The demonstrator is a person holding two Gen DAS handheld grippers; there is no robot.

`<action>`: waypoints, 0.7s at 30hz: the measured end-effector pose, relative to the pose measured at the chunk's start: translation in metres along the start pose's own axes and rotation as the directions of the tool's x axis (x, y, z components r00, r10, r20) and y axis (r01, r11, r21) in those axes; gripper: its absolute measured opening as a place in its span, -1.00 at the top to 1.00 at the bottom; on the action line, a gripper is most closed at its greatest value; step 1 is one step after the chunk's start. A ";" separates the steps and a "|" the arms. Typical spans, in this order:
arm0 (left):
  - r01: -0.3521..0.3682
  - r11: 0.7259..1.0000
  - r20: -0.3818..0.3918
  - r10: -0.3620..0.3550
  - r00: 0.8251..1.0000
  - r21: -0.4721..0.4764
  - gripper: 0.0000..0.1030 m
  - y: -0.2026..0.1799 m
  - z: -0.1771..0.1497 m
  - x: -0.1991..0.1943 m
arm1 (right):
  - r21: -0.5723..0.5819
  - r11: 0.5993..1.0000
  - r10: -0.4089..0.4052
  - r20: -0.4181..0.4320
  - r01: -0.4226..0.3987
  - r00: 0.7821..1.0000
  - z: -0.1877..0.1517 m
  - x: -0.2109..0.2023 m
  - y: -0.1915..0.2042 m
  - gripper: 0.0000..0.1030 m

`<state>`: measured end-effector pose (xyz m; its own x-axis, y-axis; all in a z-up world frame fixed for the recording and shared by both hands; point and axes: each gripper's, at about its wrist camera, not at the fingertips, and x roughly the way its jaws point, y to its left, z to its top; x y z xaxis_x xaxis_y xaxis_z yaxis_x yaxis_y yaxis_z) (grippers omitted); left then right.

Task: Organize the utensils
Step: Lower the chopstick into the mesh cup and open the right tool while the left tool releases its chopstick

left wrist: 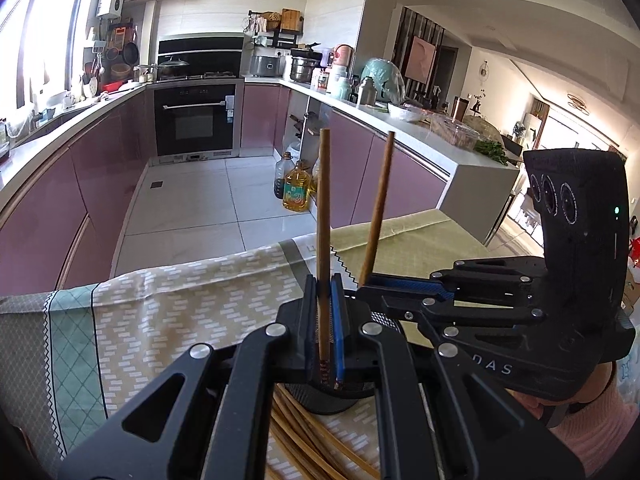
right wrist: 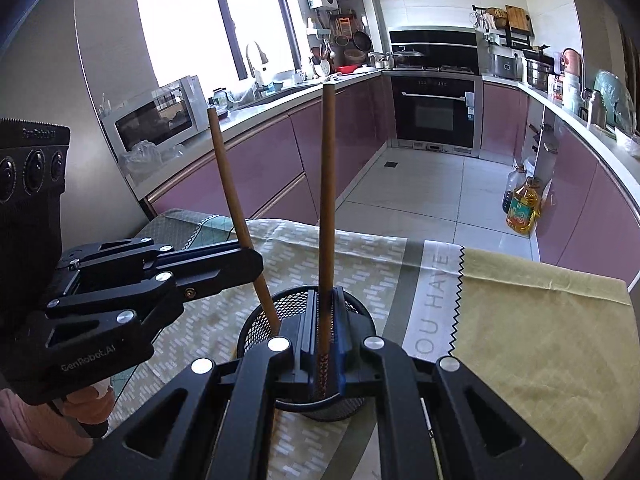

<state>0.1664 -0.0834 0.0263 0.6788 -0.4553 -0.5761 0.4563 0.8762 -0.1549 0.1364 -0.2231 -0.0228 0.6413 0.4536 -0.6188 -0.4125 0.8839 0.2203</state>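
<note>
**Two chopsticks upright, one in each gripper**

Both lower tips are hidden: the left gripper point(left wrist: 325, 292) clamps its brown chopstick point(left wrist: 323, 216) between narrow jaws at the frame's centre, and the stick's patterned end sinks out of sight behind the fingers. The right gripper point(right wrist: 325, 304) likewise pinches its own chopstick point(right wrist: 327, 200), which rises straight up mid-frame. Each view shows the other stick too, leaning slightly. Directly below sits a round black wire-mesh holder point(right wrist: 260, 320), only its rim and part of its wall showing; whether either tip touches it cannot be told. More pale chopsticks point(left wrist: 304, 432) lie bundled at the bottom of the left view, cut off by the gripper arms. A patterned cloth point(right wrist: 520, 320), beige, green and yellow, covers the table.
</note>
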 end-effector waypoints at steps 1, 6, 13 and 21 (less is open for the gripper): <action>-0.001 1.000 -0.003 0.001 1.000 -0.003 0.85 0.002 0.000 0.001 | 0.005 1.000 -0.002 0.000 0.002 1.000 0.000 0.001 -0.001 0.85; -0.010 1.000 -0.009 0.010 1.000 -0.018 0.85 0.003 0.000 0.004 | 0.021 1.000 -0.002 0.010 0.002 1.000 0.002 0.003 -0.003 0.84; -0.023 0.999 0.009 0.024 1.000 -0.037 0.76 0.011 -0.007 0.000 | 0.023 1.000 -0.013 0.058 0.012 0.998 0.000 -0.011 -0.001 0.52; -0.083 0.996 0.109 0.086 0.990 -0.038 0.07 0.018 -0.025 -0.040 | -0.012 1.000 0.004 0.142 -0.003 0.990 -0.014 -0.047 0.012 0.26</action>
<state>0.1328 -0.0456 0.0265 0.7745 -0.3925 -0.4960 0.3763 0.9162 -0.1373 0.0919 -0.2359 -0.0016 0.7251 0.4690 -0.5042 -0.4222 0.8812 0.2125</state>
